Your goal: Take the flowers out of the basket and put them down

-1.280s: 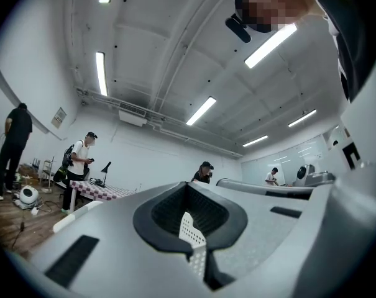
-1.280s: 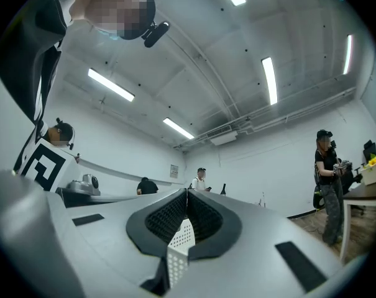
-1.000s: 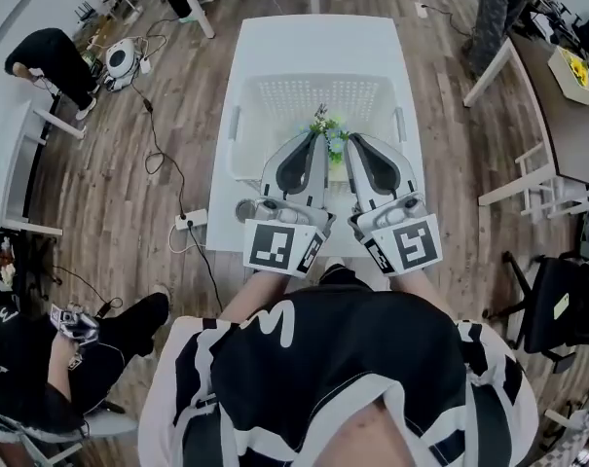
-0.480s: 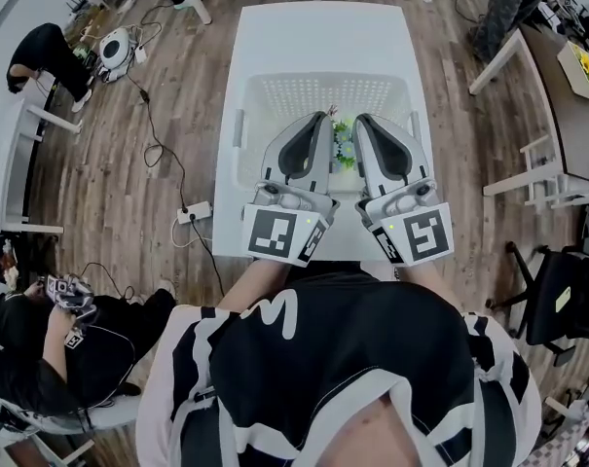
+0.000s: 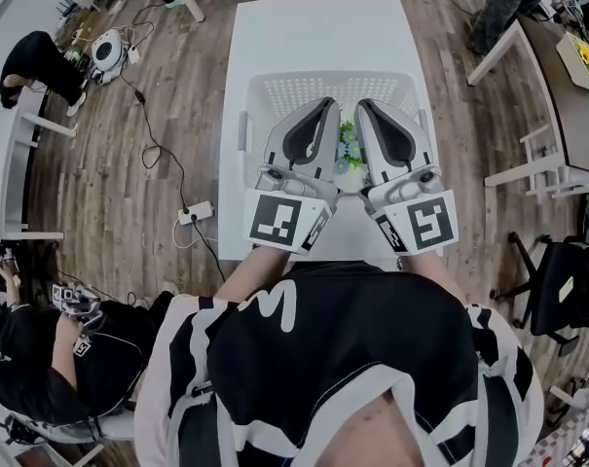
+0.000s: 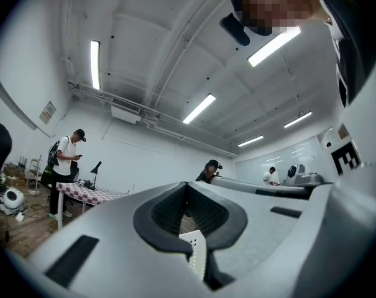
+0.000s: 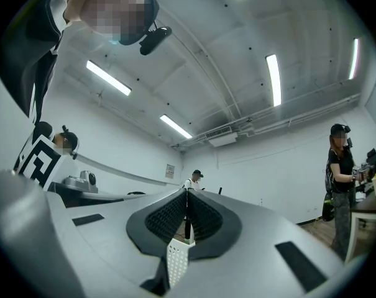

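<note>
A white perforated basket stands on a white table in the head view. A small bunch of green, white and blue flowers lies inside it, in the narrow gap between my two grippers. The left gripper and the right gripper reach side by side over the basket towards its far wall. Both are shut, and I see nothing between their jaws. In the left gripper view the left gripper tilts up at the room, as does the right gripper in its own view. Each shows a sliver of basket wall below.
The wood floor to the left of the table has a power strip with cables. More tables and a chair stand to the right. Several people stand or sit around the room, one at the lower left.
Both grippers have moved forward together over the basket, closer to its far wall. They stay shut. The flowers still lie between them.
</note>
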`<state>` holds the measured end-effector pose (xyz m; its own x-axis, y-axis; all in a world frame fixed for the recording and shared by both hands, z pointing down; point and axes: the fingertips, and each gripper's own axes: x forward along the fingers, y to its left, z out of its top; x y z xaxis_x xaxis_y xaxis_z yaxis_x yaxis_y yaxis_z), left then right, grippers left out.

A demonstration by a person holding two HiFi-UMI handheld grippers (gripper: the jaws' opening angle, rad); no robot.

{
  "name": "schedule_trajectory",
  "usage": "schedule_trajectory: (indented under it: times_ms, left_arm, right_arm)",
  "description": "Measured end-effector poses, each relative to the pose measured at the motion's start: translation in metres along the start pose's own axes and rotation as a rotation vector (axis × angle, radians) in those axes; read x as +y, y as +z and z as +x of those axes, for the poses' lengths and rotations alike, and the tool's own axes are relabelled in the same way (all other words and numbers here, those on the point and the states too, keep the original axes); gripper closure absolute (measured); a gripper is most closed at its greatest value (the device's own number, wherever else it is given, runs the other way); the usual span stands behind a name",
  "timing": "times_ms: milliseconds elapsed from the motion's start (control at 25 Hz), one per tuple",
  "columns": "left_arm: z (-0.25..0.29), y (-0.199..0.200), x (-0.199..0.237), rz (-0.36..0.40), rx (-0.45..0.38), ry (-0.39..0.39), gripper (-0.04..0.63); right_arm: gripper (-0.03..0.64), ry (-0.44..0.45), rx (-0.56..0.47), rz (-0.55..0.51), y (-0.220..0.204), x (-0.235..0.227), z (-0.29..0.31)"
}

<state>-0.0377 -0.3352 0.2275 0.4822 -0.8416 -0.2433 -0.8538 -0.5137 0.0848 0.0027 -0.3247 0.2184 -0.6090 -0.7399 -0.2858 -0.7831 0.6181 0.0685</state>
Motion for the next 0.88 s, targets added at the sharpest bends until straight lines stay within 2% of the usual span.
schedule_trajectory:
  times_ms: [200, 320, 400, 480, 600, 640, 720, 760, 840, 880]
  left_arm:
    - [0.003, -0.005, 0.004, 0.019, 0.027, -0.026, 0.592]
    - [0.009, -0.023, 0.004, 0.089, 0.153, -0.11, 0.592]
    - [0.012, -0.035, 0.003, 0.136, 0.241, -0.169, 0.592]
    - [0.014, -0.046, 0.006, 0.186, 0.309, -0.205, 0.592]
    - [0.013, -0.059, 0.01, 0.221, 0.376, -0.254, 0.578]
    - [0.011, -0.063, 0.011, 0.213, 0.401, -0.28, 0.549]
    - [0.007, -0.073, 0.012, 0.213, 0.47, -0.348, 0.433]
    - [0.005, -0.08, 0.012, 0.24, 0.513, -0.382, 0.407]
    - [0.002, -0.094, 0.014, 0.331, 0.601, -0.437, 0.382]
    - [0.0, -0.102, 0.015, 0.372, 0.641, -0.459, 0.376]
  right_arm:
    - [0.598, 0.006, 0.004, -0.006, -0.004, 0.001, 0.005]
    - [0.598, 0.036, 0.029, -0.062, -0.01, -0.004, 0.007]
    - [0.598, 0.118, 0.095, -0.087, -0.022, -0.003, 0.009]
    - [0.598, 0.224, 0.161, -0.068, -0.034, 0.0, 0.011]
    - [0.597, 0.303, 0.2, -0.062, -0.039, -0.006, 0.012]
    - [0.597, 0.33, 0.228, -0.077, -0.041, -0.005, 0.012]
    - [0.591, 0.415, 0.31, -0.13, -0.052, 0.0, 0.012]
    - [0.576, 0.466, 0.359, -0.162, -0.06, 0.003, 0.011]
    - [0.471, 0.564, 0.456, -0.231, -0.076, 0.008, 0.008]
    - [0.465, 0.609, 0.491, -0.264, -0.084, 0.01, 0.006]
